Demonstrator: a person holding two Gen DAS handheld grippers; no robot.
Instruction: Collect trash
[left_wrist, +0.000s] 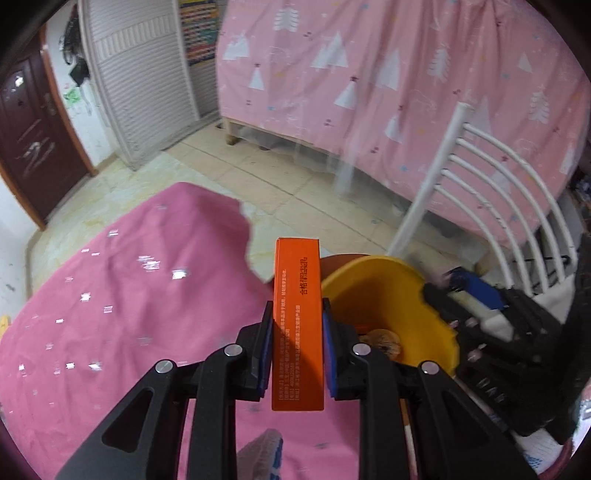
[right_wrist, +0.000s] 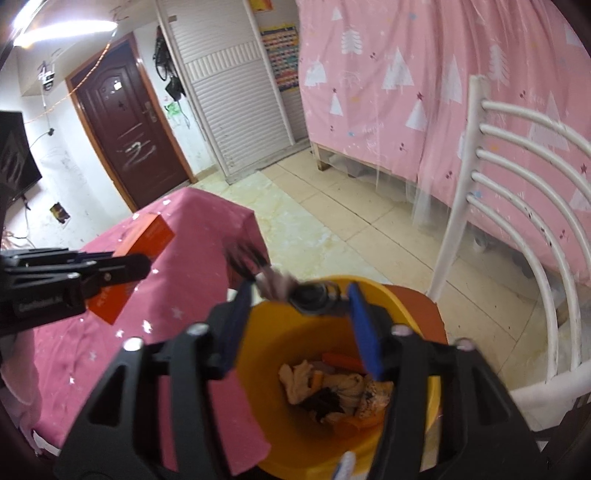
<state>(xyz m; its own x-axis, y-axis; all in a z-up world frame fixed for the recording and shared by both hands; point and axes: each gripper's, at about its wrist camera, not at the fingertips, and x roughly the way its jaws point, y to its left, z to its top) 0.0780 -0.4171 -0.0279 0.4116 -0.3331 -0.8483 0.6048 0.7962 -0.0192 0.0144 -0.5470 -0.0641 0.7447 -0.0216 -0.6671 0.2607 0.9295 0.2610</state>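
My left gripper (left_wrist: 297, 314) is shut on an orange box (left_wrist: 298, 325), held upright above the pink-clothed table (left_wrist: 110, 295), just left of the yellow bin (left_wrist: 388, 295). The same box (right_wrist: 142, 240) and the left gripper (right_wrist: 122, 269) show at the left of the right wrist view. My right gripper (right_wrist: 299, 299) is open over the yellow bin (right_wrist: 266, 387). A blurred dark object with a pinkish part (right_wrist: 310, 295) is between its fingertips, above the bin's far rim. The bin holds crumpled paper and peel scraps (right_wrist: 332, 387).
A white chair (right_wrist: 517, 221) stands right of the bin, its seat under it. A pink curtain (right_wrist: 443, 92) hangs behind. A tiled floor (right_wrist: 351, 206), a white shutter cabinet (right_wrist: 229, 92) and a brown door (right_wrist: 125, 122) lie beyond the table.
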